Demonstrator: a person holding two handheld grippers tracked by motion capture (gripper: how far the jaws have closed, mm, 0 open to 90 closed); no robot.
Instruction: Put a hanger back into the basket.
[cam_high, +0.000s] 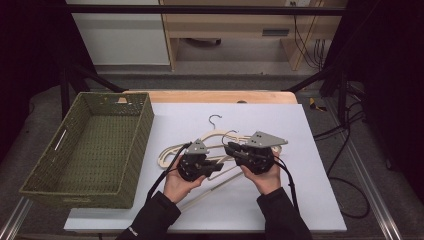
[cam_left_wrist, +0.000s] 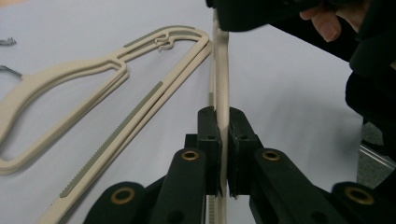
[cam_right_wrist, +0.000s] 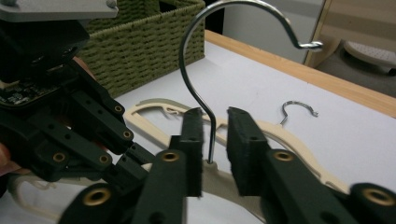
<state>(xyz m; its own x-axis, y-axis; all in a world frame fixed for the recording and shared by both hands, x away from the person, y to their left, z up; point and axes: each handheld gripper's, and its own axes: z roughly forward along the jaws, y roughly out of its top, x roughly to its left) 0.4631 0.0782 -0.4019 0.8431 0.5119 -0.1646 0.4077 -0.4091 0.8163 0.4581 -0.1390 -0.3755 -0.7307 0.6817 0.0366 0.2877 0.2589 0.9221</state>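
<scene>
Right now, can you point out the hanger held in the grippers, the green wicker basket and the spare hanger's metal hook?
held hanger (cam_left_wrist: 221, 79): left gripper view, on its cream bar above the jaws.
green wicker basket (cam_high: 136, 142): high view, on its right wall.
spare hanger's metal hook (cam_right_wrist: 299, 106): right gripper view, on the top of its curve.

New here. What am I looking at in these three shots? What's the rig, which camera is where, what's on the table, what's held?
No robot arm: a person holds a two-fingered gripper in each hand. The high view looks down on the table from above; the other two cameras ride on the grippers and look along their black fingers.

On the white table top lie cream coat hangers, and a green wicker basket stands at the left.

The left gripper is shut on the thin bar of the raised hanger. The right gripper has its fingers on either side of that hanger's metal hook, with gaps showing, so it is open. Another hanger lies flat beside them.
</scene>
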